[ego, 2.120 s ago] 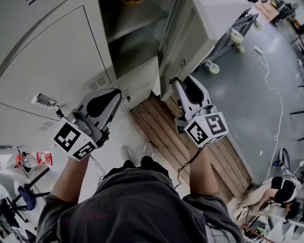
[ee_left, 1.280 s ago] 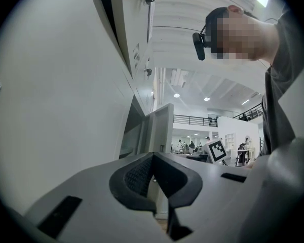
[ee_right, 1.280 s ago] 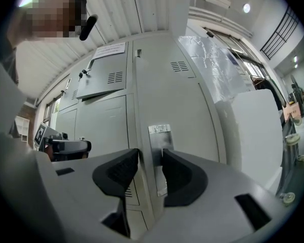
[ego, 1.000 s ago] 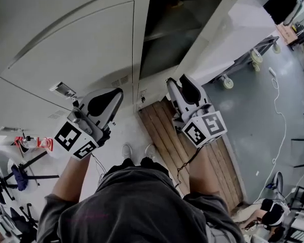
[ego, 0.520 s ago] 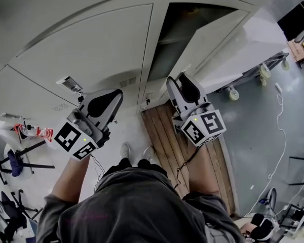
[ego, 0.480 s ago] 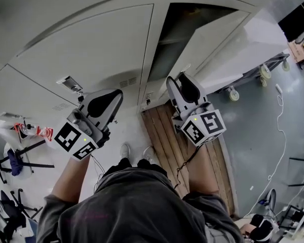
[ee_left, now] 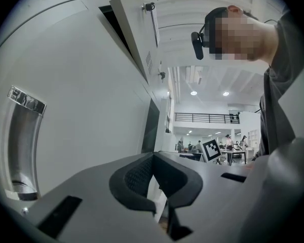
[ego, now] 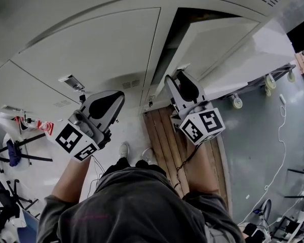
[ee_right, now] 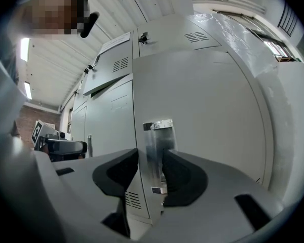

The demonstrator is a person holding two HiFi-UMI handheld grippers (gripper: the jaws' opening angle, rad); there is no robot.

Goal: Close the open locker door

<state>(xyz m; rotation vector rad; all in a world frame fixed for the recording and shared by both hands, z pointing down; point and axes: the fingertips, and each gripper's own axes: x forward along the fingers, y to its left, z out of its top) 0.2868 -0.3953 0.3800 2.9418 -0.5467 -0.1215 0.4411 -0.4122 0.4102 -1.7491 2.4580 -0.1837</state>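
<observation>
While facing a row of grey lockers, holds one gripper in each hand. Points the right gripper at the lower corner of the locker door, swung only partly out from its dark opening, up and to the right in the head view. Shows in the right gripper view jaws a little apart, with the metal door handle upright in the narrow gap and behind the pads; cannot tell whether touching it. Holds the left gripper well apart from the right one, in front of the closed locker just beside the opening, near its recessed pull. Shows in the left gripper view jaws pressed together at the tips, nothing between, with that locker's flat front filling the left side. Lower in the head view, wooden boards on the floor under the right gripper.
</observation>
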